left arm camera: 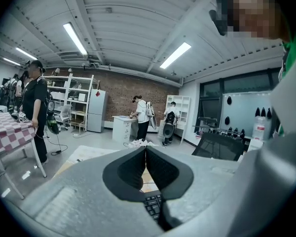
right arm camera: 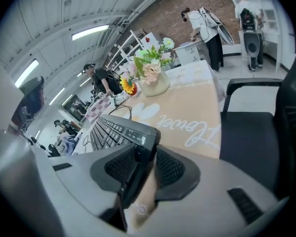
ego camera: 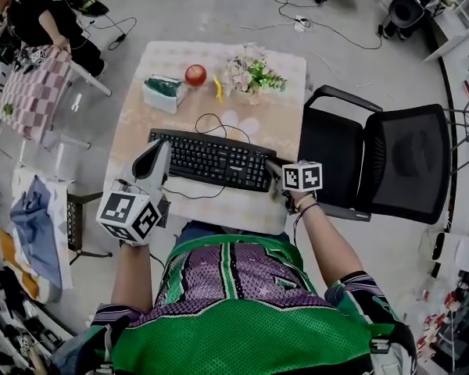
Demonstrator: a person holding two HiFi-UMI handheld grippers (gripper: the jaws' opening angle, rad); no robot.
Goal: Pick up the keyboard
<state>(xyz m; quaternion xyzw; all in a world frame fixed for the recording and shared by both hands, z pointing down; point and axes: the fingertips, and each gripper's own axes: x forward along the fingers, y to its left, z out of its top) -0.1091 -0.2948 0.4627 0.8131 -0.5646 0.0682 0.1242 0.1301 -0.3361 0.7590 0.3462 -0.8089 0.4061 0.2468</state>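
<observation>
Now the right gripper (right arm camera: 144, 152) has its fingers clamped on the right end of the long black plastic keyboard (ego camera: 211, 160), which lies flat on the beige-clothed desk (ego camera: 285, 127). The left gripper (left arm camera: 145, 152) hangs clenched and empty by its left end. Grasping looks done; next should come a level lift.

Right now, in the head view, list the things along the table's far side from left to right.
box → apple → banana → flowers

Table (ego camera: 133, 135): keyboard (ego camera: 211, 159), green box (ego camera: 164, 92), red apple (ego camera: 195, 74), banana (ego camera: 218, 89), flower vase (ego camera: 252, 78) on top.
</observation>
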